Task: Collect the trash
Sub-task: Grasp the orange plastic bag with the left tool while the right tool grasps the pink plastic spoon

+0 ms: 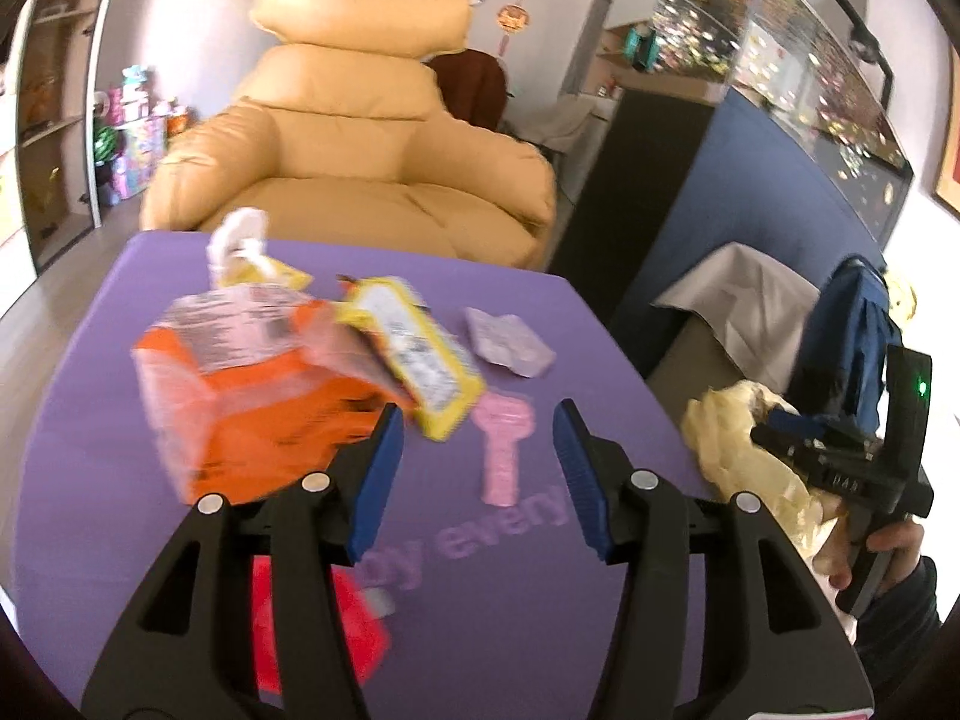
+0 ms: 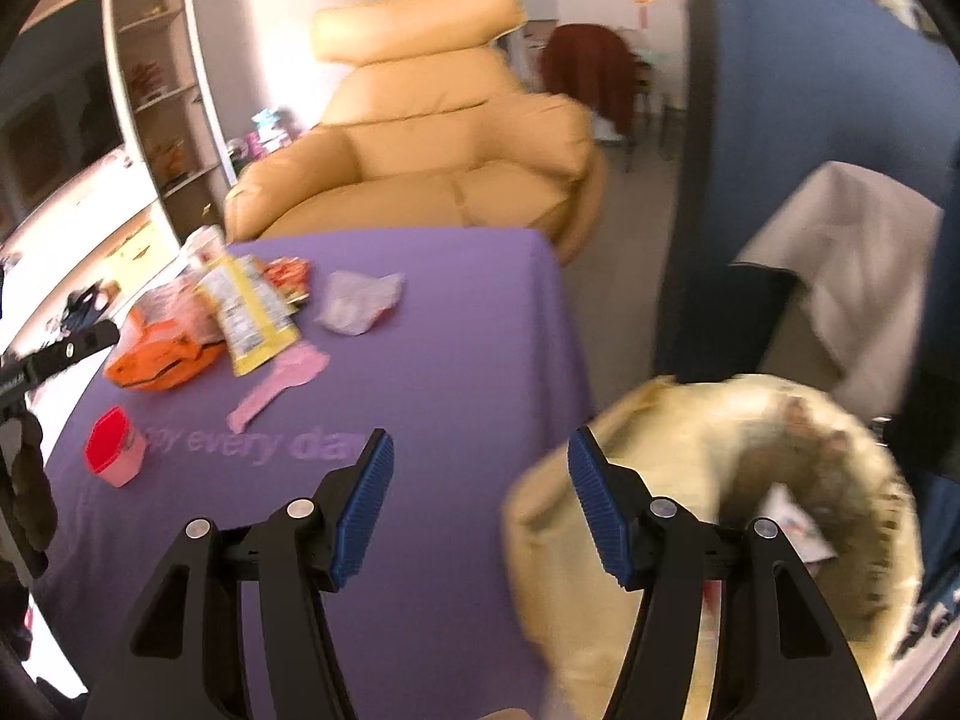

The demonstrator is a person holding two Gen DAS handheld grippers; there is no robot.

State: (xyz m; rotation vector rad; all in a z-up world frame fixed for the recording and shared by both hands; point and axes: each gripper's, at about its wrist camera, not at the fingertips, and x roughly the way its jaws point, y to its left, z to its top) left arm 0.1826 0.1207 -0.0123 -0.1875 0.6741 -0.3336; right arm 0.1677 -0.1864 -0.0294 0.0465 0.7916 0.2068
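Observation:
On the purple tablecloth (image 1: 510, 600) lie an orange snack bag (image 1: 240, 402), a yellow wrapper (image 1: 420, 354), a crumpled clear wrapper (image 1: 510, 339), a pink key-shaped wrapper (image 1: 501, 450) and a red-lidded cup (image 2: 114, 447). My left gripper (image 1: 477, 420) is open over the table. The pink wrapper lies beyond its tips and the orange bag is by its left finger. My right gripper (image 2: 480, 441) is open at the table's right edge, with nothing between its fingers. A pale yellow trash bag (image 2: 720, 510) gapes just right of it, with scraps inside.
A tan leather armchair (image 1: 360, 138) stands behind the table. A blue partition (image 2: 780, 150) and a grey cloth (image 2: 840, 252) are on the right. Shelves (image 2: 156, 72) line the left wall. A hand (image 1: 888, 546) grips the right gripper's handle beside the bag.

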